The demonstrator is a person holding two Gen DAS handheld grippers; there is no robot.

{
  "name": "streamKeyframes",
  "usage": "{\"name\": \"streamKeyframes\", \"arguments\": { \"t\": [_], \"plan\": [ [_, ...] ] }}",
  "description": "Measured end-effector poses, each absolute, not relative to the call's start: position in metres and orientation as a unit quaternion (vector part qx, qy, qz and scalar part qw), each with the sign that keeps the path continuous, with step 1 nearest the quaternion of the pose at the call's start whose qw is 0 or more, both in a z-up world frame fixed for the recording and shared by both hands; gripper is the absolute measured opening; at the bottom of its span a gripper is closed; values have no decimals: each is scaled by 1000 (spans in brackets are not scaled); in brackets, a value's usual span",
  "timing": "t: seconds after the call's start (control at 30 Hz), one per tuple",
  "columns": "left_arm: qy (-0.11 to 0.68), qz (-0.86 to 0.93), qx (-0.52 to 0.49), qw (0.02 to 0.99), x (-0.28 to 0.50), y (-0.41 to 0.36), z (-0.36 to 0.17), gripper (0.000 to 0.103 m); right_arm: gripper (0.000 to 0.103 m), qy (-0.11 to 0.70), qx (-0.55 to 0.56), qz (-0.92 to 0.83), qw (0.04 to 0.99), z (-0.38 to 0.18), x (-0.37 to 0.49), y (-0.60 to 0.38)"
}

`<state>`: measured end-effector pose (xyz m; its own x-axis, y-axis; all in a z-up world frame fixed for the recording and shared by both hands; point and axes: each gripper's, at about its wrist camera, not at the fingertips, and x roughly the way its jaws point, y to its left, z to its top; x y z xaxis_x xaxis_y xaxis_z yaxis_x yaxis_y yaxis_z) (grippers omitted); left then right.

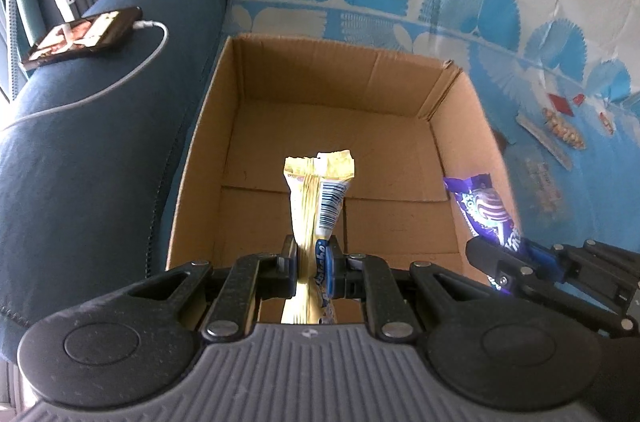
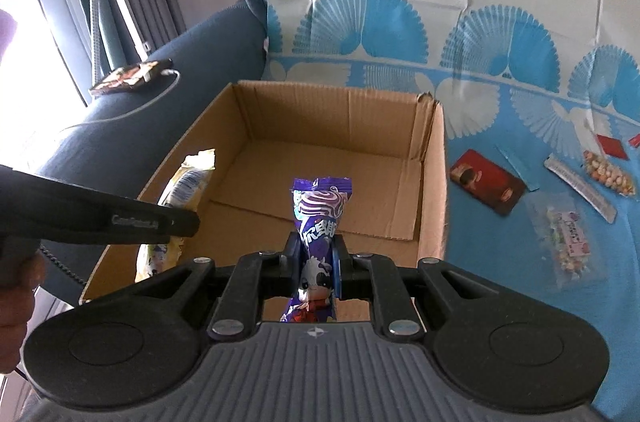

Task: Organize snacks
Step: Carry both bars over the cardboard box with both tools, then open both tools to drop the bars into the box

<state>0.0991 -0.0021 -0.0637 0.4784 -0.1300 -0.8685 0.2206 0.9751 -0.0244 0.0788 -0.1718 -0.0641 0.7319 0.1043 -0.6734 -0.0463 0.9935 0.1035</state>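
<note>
An open cardboard box (image 1: pixel 224 126) (image 2: pixel 432 174) stands on a blue-and-white patterned cloth, its inside bare. My left gripper (image 1: pixel 312 262) is shut on a yellow snack packet (image 1: pixel 320 194), held upright over the near part of the box. The right gripper (image 2: pixel 316 262) is shut on a purple snack packet (image 2: pixel 320 210), also over the box's near edge. In the left wrist view the purple packet (image 1: pixel 484 210) and the right gripper (image 1: pixel 516 262) show at the box's right wall. In the right wrist view the yellow packet (image 2: pixel 188 182) and the left gripper's arm show at the left wall.
Right of the box, several snacks lie on the cloth: a red packet (image 2: pixel 486 186), a clear bag of sweets (image 2: pixel 568 238), a bag of nuts (image 2: pixel 608 174), a long wrapped bar (image 2: pixel 580 190). A phone (image 1: pixel 84 36) on a white cable rests on the dark blue sofa arm (image 1: pixel 80 142).
</note>
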Motion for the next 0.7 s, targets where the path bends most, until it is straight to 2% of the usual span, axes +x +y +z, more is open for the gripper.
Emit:
{"name": "streamKeyframes", "arguments": {
  "t": [0.33, 0.37, 0.43, 0.47, 0.5, 0.53, 0.6, 0.7],
  "plan": [
    [521, -93, 60, 846, 122, -10, -90, 15, 17, 385, 42, 36, 921, -85, 104, -177],
    [521, -92, 59, 846, 122, -10, -91, 18, 17, 386, 44, 34, 921, -85, 105, -178],
    [522, -91, 55, 847, 123, -9, -91, 54, 25, 382, 48, 28, 923, -85, 106, -180],
    [519, -87, 52, 849, 124, -6, -89, 91, 33, 379, 49, 26, 924, -84, 106, -180],
    [511, -66, 54, 856, 123, -4, -86, 103, 51, 375, 47, 21, 925, -82, 105, -181],
    [493, -46, 56, 867, 120, -1, -82, 103, 63, 365, 45, 8, 930, -78, 103, -182],
    [482, -45, 59, 873, 117, 5, -76, 103, 73, 353, 31, 1, 935, -72, 98, -183],
    [490, -46, 60, 868, 112, 11, -73, 103, 77, 344, 23, 3, 939, -63, 86, -183]
  ]
}}
